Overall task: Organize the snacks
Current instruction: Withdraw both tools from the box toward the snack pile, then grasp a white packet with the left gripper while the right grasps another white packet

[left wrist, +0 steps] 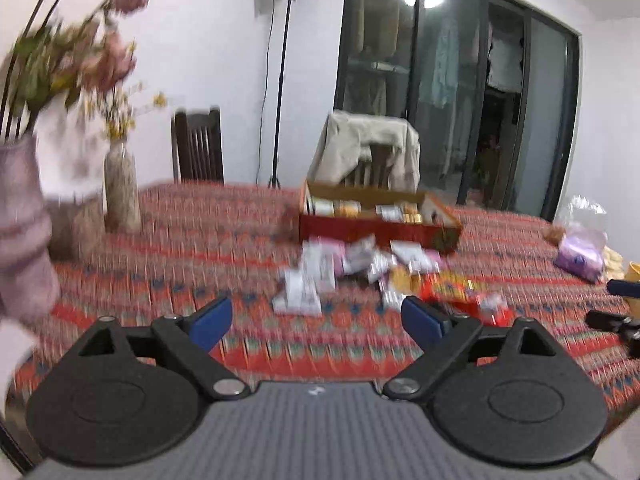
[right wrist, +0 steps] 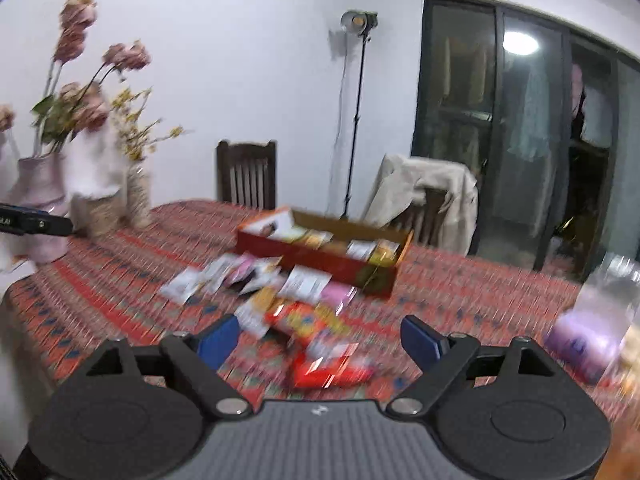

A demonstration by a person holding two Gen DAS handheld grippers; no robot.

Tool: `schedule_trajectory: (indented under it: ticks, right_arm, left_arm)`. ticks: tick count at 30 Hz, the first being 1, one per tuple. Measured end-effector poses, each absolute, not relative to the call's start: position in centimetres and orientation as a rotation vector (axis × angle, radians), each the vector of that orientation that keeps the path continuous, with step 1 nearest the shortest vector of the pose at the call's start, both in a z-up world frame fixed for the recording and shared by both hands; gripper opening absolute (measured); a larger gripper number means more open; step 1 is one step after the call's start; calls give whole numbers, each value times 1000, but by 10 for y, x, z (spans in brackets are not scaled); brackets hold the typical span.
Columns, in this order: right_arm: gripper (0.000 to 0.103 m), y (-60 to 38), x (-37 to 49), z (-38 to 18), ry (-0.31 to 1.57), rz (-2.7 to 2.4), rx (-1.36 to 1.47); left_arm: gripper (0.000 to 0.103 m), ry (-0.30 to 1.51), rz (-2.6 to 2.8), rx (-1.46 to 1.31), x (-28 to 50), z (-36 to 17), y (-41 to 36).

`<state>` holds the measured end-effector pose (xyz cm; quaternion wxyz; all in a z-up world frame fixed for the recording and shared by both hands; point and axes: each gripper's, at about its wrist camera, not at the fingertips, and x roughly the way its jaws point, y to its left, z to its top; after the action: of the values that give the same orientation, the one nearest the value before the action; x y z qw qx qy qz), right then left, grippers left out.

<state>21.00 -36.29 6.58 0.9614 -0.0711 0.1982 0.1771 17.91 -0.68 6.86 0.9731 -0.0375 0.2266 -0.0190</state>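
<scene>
One red box (left wrist: 376, 232) lengthwise across table (left wrist: 200, 240).

White plaster walls (left wrist: 208, 40), a dark-framed sliding glass door (left wrist: 452, 80), a lamp on a black stand (left wrist: 282, 80), two dark wooden chairs (left wrist: 198, 146), one draped in beige cloth (left wrist: 360, 148).

A box (left wrist: 380, 228) sits on the table (left wrist: 200, 240) with packets inside, and loose snack packets (left wrist: 352, 268) lie scattered just in front of it. Vases (left wrist: 120, 188) stand at the table's far left, a bag (left wrist: 580, 248) at the right edge. Two chairs (left wrist: 198, 146) stand behind the table.
</scene>
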Motion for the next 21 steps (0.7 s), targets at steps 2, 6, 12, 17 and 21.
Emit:
schedule_trajectory:
  ticks: [2, 6, 12, 17, 21]
  right_arm:
    - [88, -361, 196, 46, 421, 351, -147]
    - [88, -362, 180, 13, 477, 355, -115]
    - [88, -375, 166, -7, 503, 343, -45]
    - [88, -381, 180, -9, 496, 320, -18]
    - [88, -374, 202, -8, 513, 331, -37]
  left_arm:
    - [93, 495, -43, -64, 171, 56, -11]
    - [93, 557, -26, -19, 168, 37, -23]
    - [93, 582, -32, 5, 178, 29, -31]
    - [93, 592, -25, -22, 208, 28, -28]
    - [91, 611, -16, -35, 242, 22, -24]
